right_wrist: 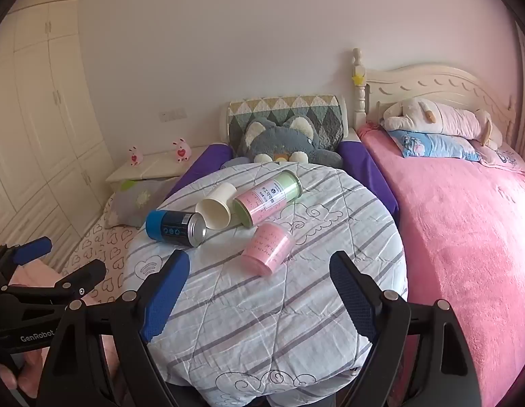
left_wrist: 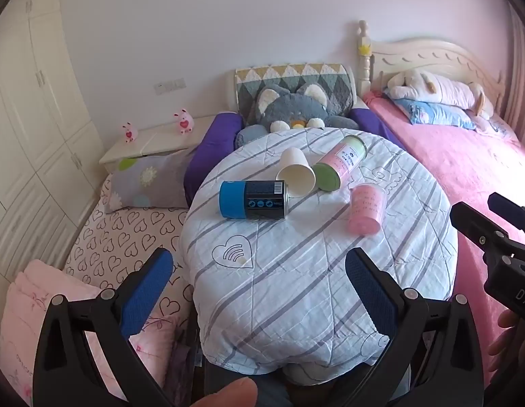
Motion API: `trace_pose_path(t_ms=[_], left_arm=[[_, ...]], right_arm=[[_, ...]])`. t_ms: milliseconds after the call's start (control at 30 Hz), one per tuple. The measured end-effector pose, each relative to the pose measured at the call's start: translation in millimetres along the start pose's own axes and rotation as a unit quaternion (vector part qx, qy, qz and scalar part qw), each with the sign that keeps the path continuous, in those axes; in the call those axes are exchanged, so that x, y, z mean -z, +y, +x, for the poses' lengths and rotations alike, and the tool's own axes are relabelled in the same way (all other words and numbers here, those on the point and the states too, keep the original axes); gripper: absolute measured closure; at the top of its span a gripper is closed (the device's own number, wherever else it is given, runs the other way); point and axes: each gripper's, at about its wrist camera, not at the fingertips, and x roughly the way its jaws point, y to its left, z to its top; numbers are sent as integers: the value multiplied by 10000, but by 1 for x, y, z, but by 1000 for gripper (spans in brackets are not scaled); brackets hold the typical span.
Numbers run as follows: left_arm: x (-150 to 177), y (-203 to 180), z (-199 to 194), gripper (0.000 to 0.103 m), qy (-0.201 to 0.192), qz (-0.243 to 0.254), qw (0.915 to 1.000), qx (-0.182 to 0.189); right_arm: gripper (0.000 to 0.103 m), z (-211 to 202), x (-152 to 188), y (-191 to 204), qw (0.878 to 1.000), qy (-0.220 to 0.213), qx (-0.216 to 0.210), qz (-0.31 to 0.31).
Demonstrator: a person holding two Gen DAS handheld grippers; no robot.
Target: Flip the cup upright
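A white paper cup (left_wrist: 295, 172) lies on its side on the round table with a striped cloth (left_wrist: 296, 271), its mouth facing me; it also shows in the right wrist view (right_wrist: 215, 206). A pink cup (left_wrist: 365, 208) lies on its side to the right, also in the right wrist view (right_wrist: 268, 248). My left gripper (left_wrist: 259, 271) is open and empty, above the table's near part. My right gripper (right_wrist: 259, 278) is open and empty, just short of the pink cup. The right gripper also shows at the right edge of the left wrist view (left_wrist: 492, 224).
A blue-and-black can (left_wrist: 253, 199) and a pink-and-green canister (left_wrist: 340, 163) lie on their sides beside the white cup. A grey plush (left_wrist: 296, 108) sits behind the table. A pink bed (left_wrist: 465, 169) is to the right, a heart-print bed (left_wrist: 126, 237) to the left.
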Motion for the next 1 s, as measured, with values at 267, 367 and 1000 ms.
trace_pose_path(t_ms=[267,367,1000], left_arm=[[2,8,7,0,35,-23,10000,8],[4,13,10,0,45,-38,10000,-10],[5,14,19,0,198,-174,9996,-71]], right_arm=[[17,3,1,2,10000,59,-41,-11],[17,9,7,6,9999,89,-62,-25],[17,20,3,6,9996,275,-66,-45]])
